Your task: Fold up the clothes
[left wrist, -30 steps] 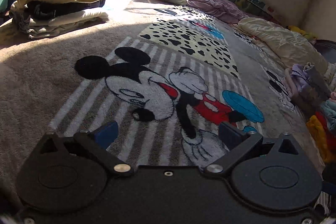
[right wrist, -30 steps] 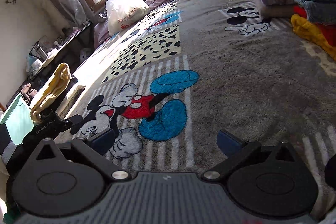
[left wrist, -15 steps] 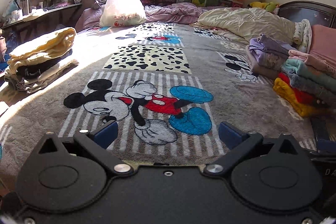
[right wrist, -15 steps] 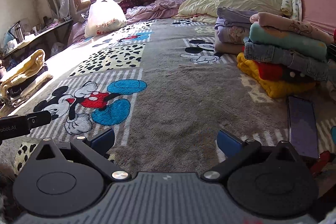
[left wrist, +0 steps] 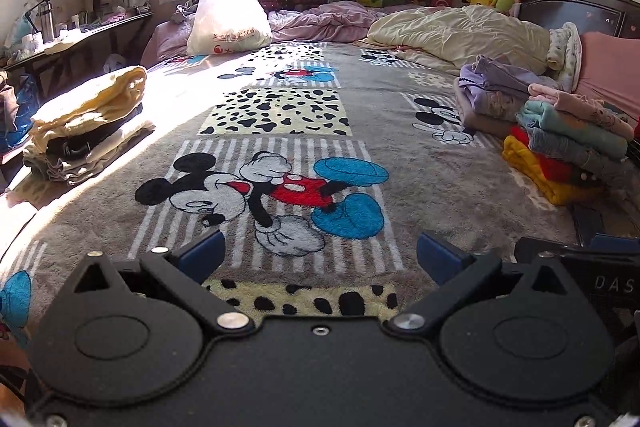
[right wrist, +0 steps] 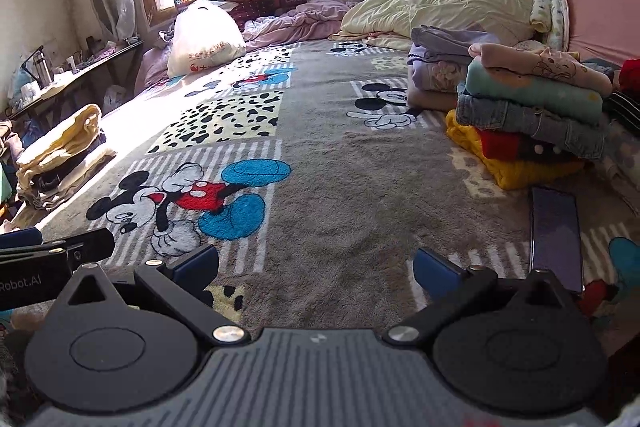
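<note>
From the left wrist camera, I see my left gripper (left wrist: 318, 251) with its blue pads spread wide and nothing between them, only the cartoon blanket (left wrist: 420, 187) underneath. A second ago this camera was tipped down and twisted toward the window corner; now it has levelled out and looks straight up the bed. That swing brought the colourful stack of clothes (left wrist: 560, 147) into sight at three o'clock, well apart from my fingers. The folded pile (left wrist: 86, 123) topped with a yellow item sits at nine o'clock in the sun patch. A white bag (left wrist: 228, 21) stands at twelve o'clock near the window.

From the right wrist camera, my right gripper (right wrist: 316, 267) is also gaping, holding nothing. This view has rolled upright in the same way over the last second. The colourful stack (right wrist: 532, 119) is at two o'clock, nearer to this claw than to the other. A dark phone (right wrist: 556, 239) lies flat on the blanket at three o'clock, just beside the right pad. The tip of my other tool pokes in at nine o'clock.

My reading: both tools have come back to a neutral pose over bare blanket, so no garment is in hand. I judge the next step is reaching right for a fresh piece, though I cannot tell which items there need folding.
</note>
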Tool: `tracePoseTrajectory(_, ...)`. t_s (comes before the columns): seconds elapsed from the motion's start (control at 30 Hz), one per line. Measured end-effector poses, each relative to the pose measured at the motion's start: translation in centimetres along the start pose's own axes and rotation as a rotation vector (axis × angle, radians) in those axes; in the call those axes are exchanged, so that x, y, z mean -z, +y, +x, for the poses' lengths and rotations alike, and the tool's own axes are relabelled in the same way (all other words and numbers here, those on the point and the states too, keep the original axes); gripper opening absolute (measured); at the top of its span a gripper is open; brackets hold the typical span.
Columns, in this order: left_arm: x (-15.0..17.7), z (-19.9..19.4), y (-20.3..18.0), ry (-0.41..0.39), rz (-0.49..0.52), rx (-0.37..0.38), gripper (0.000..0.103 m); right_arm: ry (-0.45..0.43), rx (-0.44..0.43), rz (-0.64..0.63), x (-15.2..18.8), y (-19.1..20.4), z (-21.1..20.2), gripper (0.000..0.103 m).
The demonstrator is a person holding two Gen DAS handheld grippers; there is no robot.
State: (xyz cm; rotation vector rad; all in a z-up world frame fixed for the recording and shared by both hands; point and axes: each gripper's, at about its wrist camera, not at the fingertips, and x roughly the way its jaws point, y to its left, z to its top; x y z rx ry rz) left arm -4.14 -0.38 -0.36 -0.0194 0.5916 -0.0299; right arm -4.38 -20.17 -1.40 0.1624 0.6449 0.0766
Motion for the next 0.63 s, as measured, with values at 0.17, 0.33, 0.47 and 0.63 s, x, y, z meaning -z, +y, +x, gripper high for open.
tracePoseTrajectory(0.17, 0.0, -0.4, 0.4, 0.009, -0.011, 0.008, 0.103, 0.003, 0.002, -0.015, 0.0, 0.8, -0.3, 0.103)
tracePoseTrajectory(0.33, 0.0, -0.8, 0.7, -0.003, -0.012, -0.004, 0.103, 0.004, -0.009, -0.035, -0.2, 1.8, -0.4, 0.103)
tracePoseTrajectory(0.47, 0.1, -1.0, 0.9, -0.016, -0.008, -0.011, 0.103, 0.01, -0.017, -0.04, -0.2, 2.2, -0.4, 0.103)
tracePoseTrajectory(0.63, 0.1, -1.1, 1.3, -0.028, -0.013, -0.009, 0.103, 0.018, -0.023, -0.043, -0.3, 2.6, -0.3, 0.103)
